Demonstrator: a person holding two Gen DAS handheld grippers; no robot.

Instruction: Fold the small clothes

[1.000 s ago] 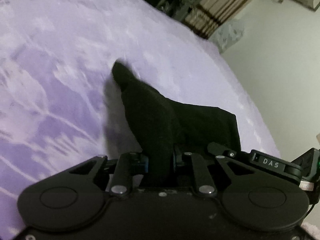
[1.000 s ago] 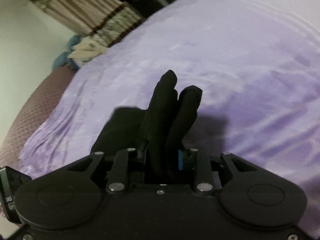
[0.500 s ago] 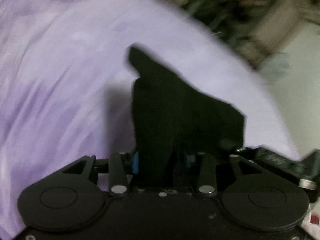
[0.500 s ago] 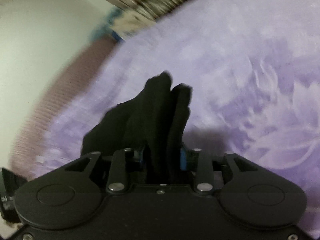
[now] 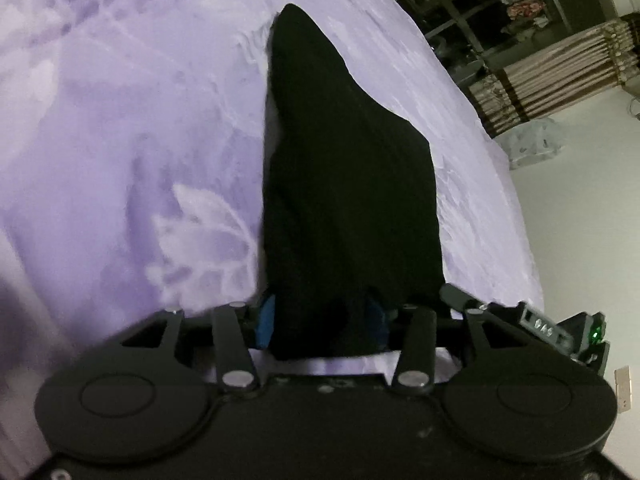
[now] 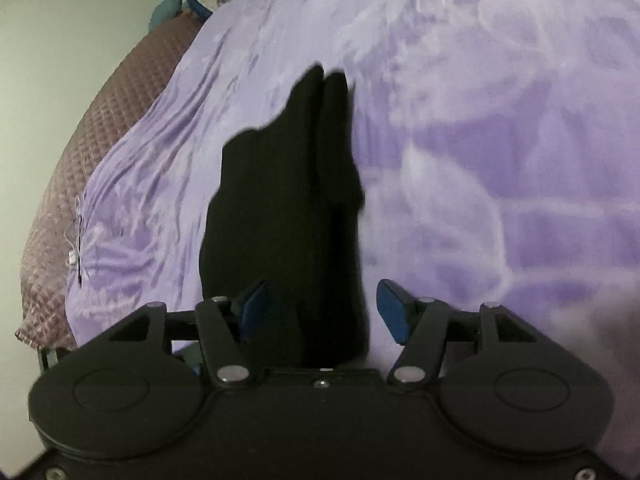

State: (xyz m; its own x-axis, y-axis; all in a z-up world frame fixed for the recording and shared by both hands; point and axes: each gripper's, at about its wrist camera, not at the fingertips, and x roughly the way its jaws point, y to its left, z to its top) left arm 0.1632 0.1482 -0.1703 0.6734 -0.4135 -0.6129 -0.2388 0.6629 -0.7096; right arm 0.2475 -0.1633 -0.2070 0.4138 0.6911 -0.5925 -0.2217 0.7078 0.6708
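Two grippers sit at the near end of one black garment (image 5: 348,200), which lies flat on the lilac bedspread (image 5: 132,152). We read the garment as a small dark cloth piece, pointed at its far end; its exact kind we cannot tell.

Left gripper (image 5: 322,322): jaws have just been opening. The cloth's near edge lies between the blue pads. The left pad sits right beside the cloth edge, the right pad is partly hidden behind it; we cannot tell whether either pad touches. We see no pinch, so we record the jaws as spread with the cloth between them.

Right gripper (image 6: 322,310): jaws have likewise just been opening. Both blue pads (image 6: 394,312) stand visibly clear of the cloth, with bedspread showing in the gap on the right side. The garment (image 6: 288,208) runs between them and away from the camera, showing two narrow lobes side by side at the far tip.

In the left wrist view, the right gripper's body (image 5: 548,324) shows at the right edge, just beside the garment's near corner, with a green light on it.

Surroundings: a maroon quilted cover (image 6: 100,120) borders the bedspread on the left in the right wrist view; striped curtains (image 5: 560,68) and dark shelving (image 5: 480,0) stand beyond the bed.
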